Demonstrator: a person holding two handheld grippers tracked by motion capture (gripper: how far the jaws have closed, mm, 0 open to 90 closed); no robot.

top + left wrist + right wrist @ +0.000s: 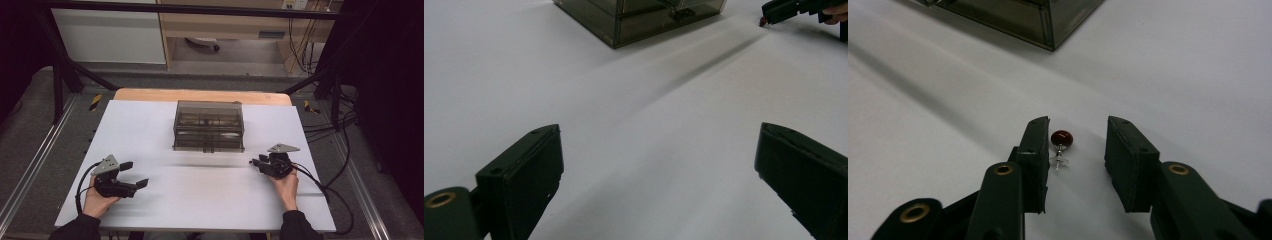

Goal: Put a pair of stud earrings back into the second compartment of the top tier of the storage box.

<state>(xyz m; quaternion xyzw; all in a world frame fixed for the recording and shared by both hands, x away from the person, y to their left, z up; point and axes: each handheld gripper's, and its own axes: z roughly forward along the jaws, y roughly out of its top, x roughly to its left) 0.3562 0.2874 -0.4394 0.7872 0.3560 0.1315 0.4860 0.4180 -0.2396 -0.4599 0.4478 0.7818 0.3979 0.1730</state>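
Picking up the earring (1062,142) is the step in hand, and it asks for a slow and exact closing. Your right tool (1073,150) has its jaws spread a little, with the earring lying on the counter (1198,75) between them. The red bead sits just beside the left jaw in the right gripper view, maybe touching it; the thin metal post points toward you.

Shift the tool slightly so the bead comes to the middle of the gap. If you close now, one jaw pushes the bead first and it can roll or flip away. Keep the jaw tips low, almost on the counter, because the earring is small and flat and the pads can pass over it. Close gently on the bead, not on the post, which is too thin to hold well. Lift straight up only when you feel it is pinched.

Your left tool (659,165) rests at the near left of the counter with its jaws spread wide and nothing between them. The box (208,126) stands at the middle far side, well apart from both tools. I judge it is the goal for the earring, so keep the left tool ready to help with the box.
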